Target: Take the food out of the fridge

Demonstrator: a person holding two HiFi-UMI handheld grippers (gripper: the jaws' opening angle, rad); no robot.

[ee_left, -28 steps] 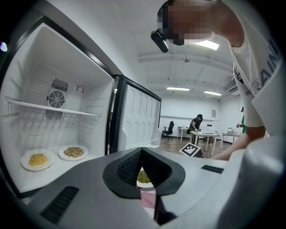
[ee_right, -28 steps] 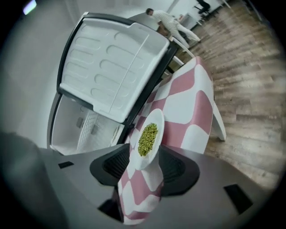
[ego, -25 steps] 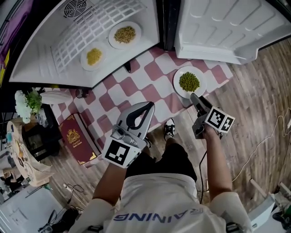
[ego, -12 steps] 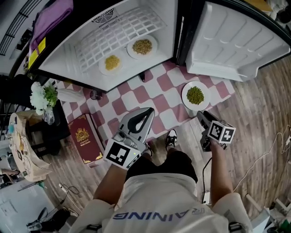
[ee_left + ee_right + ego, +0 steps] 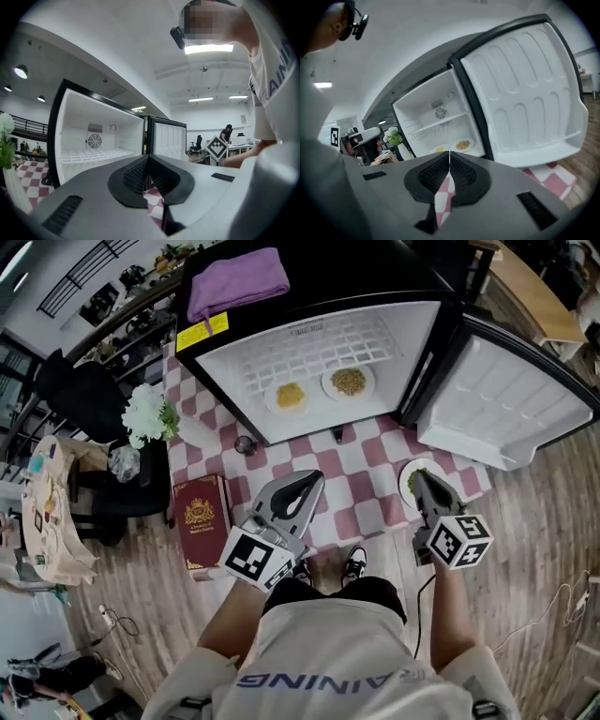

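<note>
Fridge point(image 5: 328, 348) stands open, its door point(image 5: 506, 409) swung out to the right of the right tongs point(image 5: 422, 482). One dish is out: the plate of green peas point(image 5: 407, 491) lies on the checkered mat point(image 5: 361, 474) on the floor, just under the tip of the right tongs and partly hidden by them. Contact cannot be told. The right tongs have just been closing and are together, with nothing between them. The left tongs point(image 5: 315, 478) are also together and empty, held over the mat, well apart from any dish.

Left to do: the plate of yellow food point(image 5: 291, 395) and the plate of brown grains point(image 5: 349, 382) sit side by side on the fridge floor, ahead of both tongs and well apart from them. The yellow one is more in line with the left tongs, the brown one between the two.

Judged about a third done: one of three plates out, two to fetch. The tongs must open before the next pickup.
</note>
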